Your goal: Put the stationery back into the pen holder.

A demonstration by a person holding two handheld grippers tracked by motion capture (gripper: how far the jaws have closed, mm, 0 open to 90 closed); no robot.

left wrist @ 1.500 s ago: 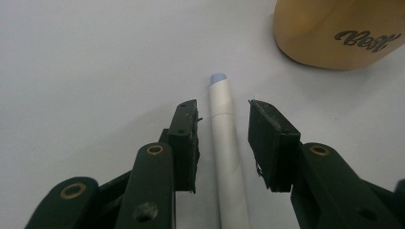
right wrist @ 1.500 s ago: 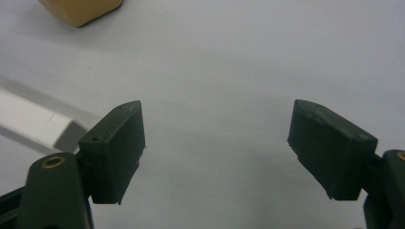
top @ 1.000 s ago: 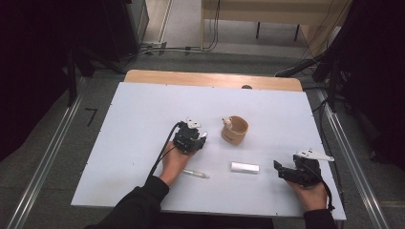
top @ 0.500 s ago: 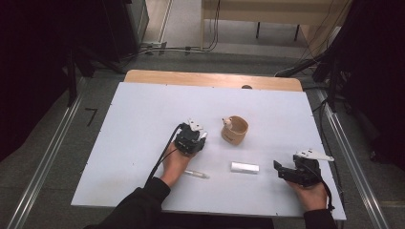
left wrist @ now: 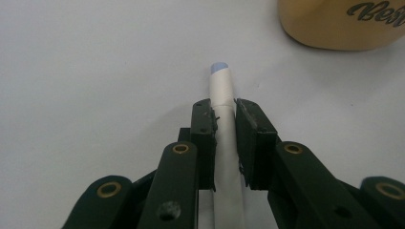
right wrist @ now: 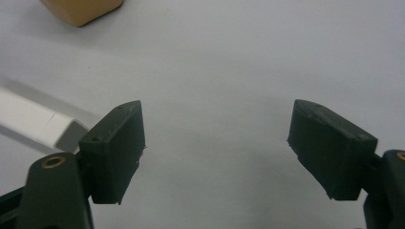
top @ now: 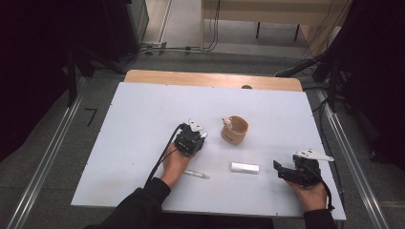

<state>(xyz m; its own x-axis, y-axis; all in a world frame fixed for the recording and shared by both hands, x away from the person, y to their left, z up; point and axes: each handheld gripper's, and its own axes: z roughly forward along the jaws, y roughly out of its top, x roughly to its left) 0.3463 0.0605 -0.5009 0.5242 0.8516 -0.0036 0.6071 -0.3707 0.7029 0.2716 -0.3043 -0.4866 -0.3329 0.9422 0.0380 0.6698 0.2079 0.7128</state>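
White matte table (top: 143, 124) | left gripper (left wrist: 224, 112) clamps paper-wrapped stick (left wrist: 222, 102), possibly chalk

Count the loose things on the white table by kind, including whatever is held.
Tan cup: 1
White block: 1
Clear pen: 1
White blue-tipped stick, clamped in the left gripper: 1
Total: 4
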